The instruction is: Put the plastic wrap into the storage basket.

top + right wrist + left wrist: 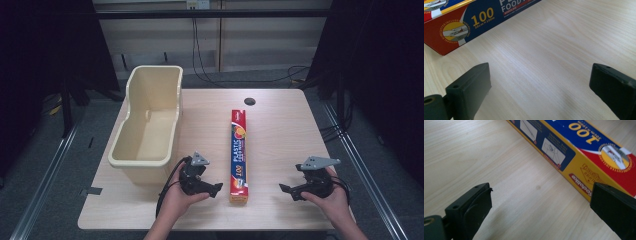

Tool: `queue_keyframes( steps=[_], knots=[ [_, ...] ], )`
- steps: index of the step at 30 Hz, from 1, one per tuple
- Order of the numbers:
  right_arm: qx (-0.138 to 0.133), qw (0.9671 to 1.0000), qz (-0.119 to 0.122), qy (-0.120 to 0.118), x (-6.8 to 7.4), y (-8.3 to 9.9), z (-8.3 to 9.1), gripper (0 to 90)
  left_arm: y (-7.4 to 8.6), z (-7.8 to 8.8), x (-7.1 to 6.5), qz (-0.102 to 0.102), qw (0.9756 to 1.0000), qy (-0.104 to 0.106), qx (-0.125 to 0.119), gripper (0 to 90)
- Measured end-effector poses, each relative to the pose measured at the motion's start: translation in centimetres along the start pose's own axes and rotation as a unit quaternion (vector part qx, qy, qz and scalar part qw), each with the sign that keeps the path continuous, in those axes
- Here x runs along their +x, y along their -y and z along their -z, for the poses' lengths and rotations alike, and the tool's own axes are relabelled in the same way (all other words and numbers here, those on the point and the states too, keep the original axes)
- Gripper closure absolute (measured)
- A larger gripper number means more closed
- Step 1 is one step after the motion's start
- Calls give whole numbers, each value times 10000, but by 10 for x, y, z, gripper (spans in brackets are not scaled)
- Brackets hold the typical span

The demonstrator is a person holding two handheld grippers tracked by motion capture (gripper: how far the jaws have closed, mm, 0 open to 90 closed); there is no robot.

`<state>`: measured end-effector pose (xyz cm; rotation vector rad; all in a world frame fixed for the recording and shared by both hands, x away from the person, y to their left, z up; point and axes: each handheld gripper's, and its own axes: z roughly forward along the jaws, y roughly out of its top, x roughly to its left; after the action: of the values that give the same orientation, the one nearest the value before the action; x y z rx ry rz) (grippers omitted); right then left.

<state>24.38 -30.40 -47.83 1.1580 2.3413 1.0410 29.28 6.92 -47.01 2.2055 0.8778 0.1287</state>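
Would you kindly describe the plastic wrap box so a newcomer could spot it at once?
On the wooden table, right of the cream tub, lies a long narrow box running away from the person. It alone is brightly printed: blue, red and yellow, marked "100".

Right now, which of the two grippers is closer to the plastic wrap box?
The left gripper: its jaws nearly reach the near end of the plastic wrap box, while the right gripper is separated from it by a stretch of bare table.

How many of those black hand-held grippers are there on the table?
2. The left gripper sits between the cream tub and the plastic wrap box; the right gripper sits on the box's other side.
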Motion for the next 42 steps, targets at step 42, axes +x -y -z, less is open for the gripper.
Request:
queue_keyframes(
  steps=[42],
  knots=[
    [-92, 9998, -91, 150, 0, 5, 9, 31, -100, -48, 4, 956, 9948, 126, 321, 36]
  ],
)
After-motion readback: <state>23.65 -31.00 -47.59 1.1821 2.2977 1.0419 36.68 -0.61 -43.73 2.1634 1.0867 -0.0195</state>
